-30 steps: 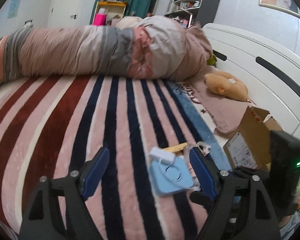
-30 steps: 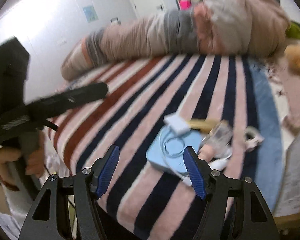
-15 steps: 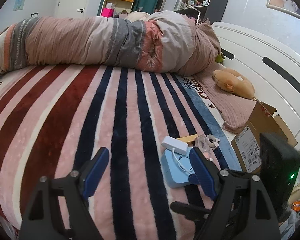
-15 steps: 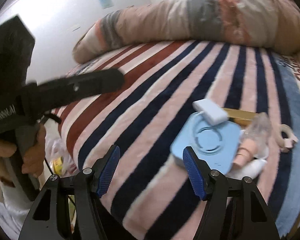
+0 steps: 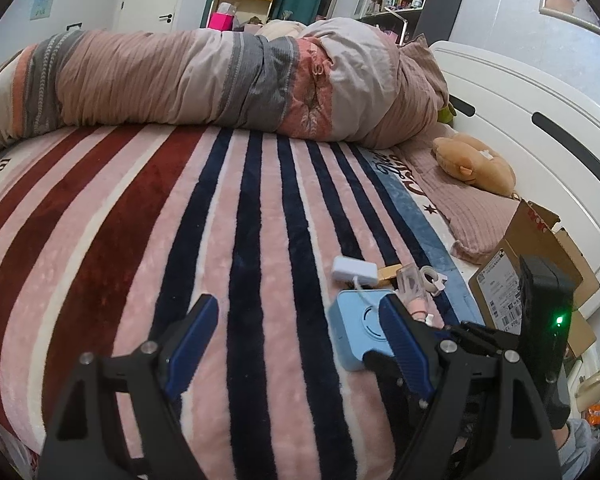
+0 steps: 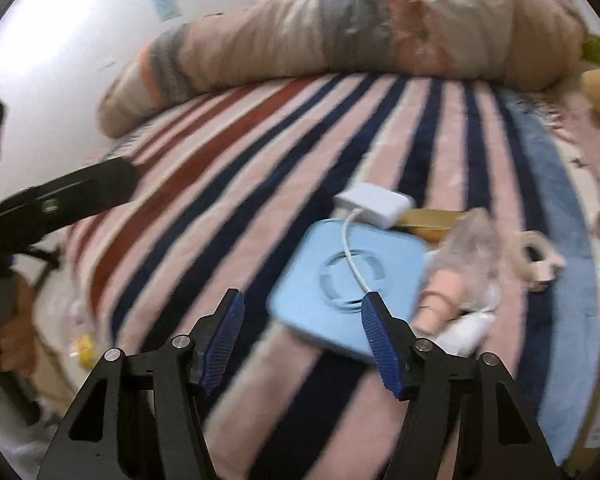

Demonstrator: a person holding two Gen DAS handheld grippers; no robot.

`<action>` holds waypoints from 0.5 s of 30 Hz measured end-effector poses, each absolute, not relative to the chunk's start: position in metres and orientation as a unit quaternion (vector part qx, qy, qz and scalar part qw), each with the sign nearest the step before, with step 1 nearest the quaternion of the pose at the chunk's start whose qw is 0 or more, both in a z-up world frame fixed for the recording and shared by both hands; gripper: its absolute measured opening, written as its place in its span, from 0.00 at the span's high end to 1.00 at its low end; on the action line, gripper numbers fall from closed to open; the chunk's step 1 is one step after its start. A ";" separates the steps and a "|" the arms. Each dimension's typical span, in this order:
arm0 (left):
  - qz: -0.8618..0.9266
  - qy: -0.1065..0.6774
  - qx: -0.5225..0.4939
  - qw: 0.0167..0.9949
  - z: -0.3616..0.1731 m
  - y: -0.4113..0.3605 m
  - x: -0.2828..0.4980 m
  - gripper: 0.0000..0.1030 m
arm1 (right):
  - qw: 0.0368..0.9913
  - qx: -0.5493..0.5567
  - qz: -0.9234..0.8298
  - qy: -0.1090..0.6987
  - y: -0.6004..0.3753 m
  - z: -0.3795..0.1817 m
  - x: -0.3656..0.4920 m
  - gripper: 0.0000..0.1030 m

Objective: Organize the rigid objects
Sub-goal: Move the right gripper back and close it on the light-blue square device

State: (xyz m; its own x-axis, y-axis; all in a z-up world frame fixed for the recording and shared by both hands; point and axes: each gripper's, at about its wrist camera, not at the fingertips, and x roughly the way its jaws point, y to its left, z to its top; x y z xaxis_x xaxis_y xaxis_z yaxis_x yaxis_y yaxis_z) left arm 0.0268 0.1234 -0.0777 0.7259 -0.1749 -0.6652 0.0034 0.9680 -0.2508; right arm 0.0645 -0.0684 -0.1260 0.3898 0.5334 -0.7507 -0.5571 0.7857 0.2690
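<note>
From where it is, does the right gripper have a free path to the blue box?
Probably yes. The right gripper is open and empty, jaws just narrowed, with the blue box right ahead on the blanket. Nothing lies between; only the white cable draped over the box might get caught.

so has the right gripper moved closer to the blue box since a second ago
Yes. In the right wrist view the right gripper has closed in on the light blue box, which now looms larger and nearer its fingertips, jaws narrowing, nothing between them.
</note>
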 end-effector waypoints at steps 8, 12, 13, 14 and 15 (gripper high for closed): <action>-0.038 0.370 -0.121 0.920 -0.080 0.130 0.025 0.22 | 0.845 -0.022 0.285 0.451 -0.064 -0.129 0.077 0.30; -0.034 0.369 -0.123 0.921 -0.079 0.134 0.021 0.22 | 0.850 -0.021 0.263 0.457 -0.062 -0.131 0.076 0.26; -0.033 0.369 -0.124 0.921 -0.080 0.135 0.020 0.22 | 0.851 -0.018 0.254 0.459 -0.063 -0.132 0.076 0.25; -0.032 0.369 -0.124 0.921 -0.080 0.135 0.019 0.22 | 0.852 -0.014 0.245 0.463 -0.064 -0.133 0.077 0.21; -0.031 0.368 -0.125 0.921 -0.080 0.136 0.018 0.22 | 0.852 -0.012 0.232 0.469 -0.065 -0.134 0.077 0.17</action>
State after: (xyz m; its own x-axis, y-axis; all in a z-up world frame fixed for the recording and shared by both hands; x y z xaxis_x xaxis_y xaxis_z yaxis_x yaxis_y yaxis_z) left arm 0.0185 0.1360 -0.0796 0.7265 -0.1496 -0.6707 -0.0346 0.9668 -0.2531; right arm 0.0769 -0.0654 -0.1343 0.4522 0.3848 -0.8046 -0.4074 0.8917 0.1974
